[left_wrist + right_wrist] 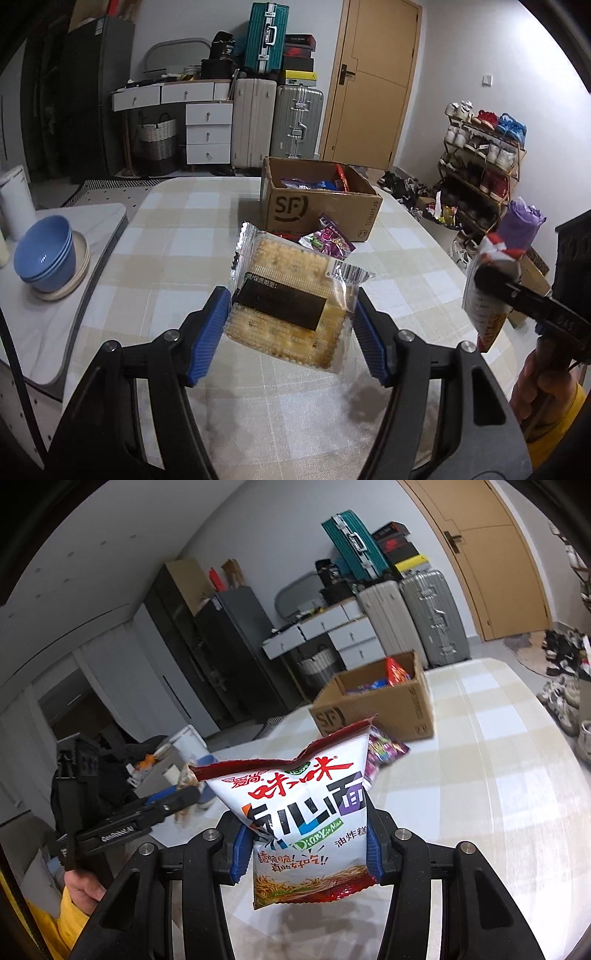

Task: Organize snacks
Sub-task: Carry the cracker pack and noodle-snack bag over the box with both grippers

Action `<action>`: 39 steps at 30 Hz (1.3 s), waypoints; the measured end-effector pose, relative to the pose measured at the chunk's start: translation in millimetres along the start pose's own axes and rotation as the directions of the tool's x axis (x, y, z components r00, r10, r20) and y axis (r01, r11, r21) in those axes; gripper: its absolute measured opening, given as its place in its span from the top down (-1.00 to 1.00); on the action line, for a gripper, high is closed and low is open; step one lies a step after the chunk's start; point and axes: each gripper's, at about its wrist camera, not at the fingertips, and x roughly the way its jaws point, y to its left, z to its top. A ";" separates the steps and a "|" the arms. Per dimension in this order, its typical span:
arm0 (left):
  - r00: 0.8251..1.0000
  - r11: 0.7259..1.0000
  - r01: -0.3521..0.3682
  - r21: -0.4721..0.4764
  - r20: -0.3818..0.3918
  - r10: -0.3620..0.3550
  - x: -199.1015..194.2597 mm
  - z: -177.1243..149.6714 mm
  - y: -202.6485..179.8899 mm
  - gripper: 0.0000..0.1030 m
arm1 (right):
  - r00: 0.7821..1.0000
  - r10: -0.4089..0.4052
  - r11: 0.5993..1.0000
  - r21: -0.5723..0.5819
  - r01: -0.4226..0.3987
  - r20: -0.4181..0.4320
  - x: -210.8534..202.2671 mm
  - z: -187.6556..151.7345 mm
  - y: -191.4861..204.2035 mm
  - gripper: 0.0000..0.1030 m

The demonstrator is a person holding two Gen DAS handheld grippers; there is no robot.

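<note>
My left gripper (291, 332) is shut on a clear-wrapped cracker pack (291, 295) and holds it above the checked table (177, 236). My right gripper (306, 853) is shut on a white and red noodle snack bag (303, 812), lifted above the table; the bag also shows at the right of the left wrist view (484, 291). A cardboard SF box (317, 206) with several snack packs inside stands at the table's far side, also in the right wrist view (384, 709). A purple snack pack (328, 242) lies in front of the box.
Stacked blue bowls (46, 258) on a plate sit on a side counter at left. Suitcases (277, 125), drawers and a door stand behind the table. A shoe rack (484, 155) is at right. The left gripper's handle shows in the right wrist view (122, 819).
</note>
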 end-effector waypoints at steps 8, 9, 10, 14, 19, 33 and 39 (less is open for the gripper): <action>0.997 0.999 0.039 -0.010 -0.061 -0.039 27.0 -18.6 -7.1 -0.23 | 1.000 -0.026 0.999 -0.019 0.026 -0.008 -1.9 -8.0 5.1 0.03; 0.997 0.999 0.051 -0.002 -0.066 -0.051 26.8 -20.0 -10.2 -0.23 | 1.000 -0.027 0.999 -0.018 0.026 -0.008 -1.9 -7.9 5.6 0.03; 0.996 0.998 0.055 0.003 -0.068 -0.055 32.5 -18.8 -15.1 -0.23 | 1.000 -0.026 0.999 -0.018 0.026 -0.009 -1.3 -7.5 5.4 0.03; 0.995 0.997 0.071 0.021 -0.068 -0.069 34.5 -15.7 -28.2 -0.23 | 0.999 -0.039 0.999 -0.025 0.038 -0.018 1.7 -5.2 5.0 0.03; 0.994 0.995 0.084 0.049 -0.068 -0.080 43.8 1.8 -38.3 -0.23 | 0.999 -0.053 0.997 -0.060 0.052 -0.003 5.0 12.8 8.8 0.03; 0.999 0.994 0.042 0.097 -0.008 -0.042 123.7 104.3 -42.6 -0.24 | 0.998 -0.061 0.992 -0.113 0.057 -0.031 47.6 106.5 -2.8 0.03; 0.997 0.991 0.071 0.113 -0.021 -0.069 167.9 171.7 -46.0 -0.24 | 0.997 -0.058 0.991 -0.127 0.052 -0.045 82.1 155.7 -12.2 0.03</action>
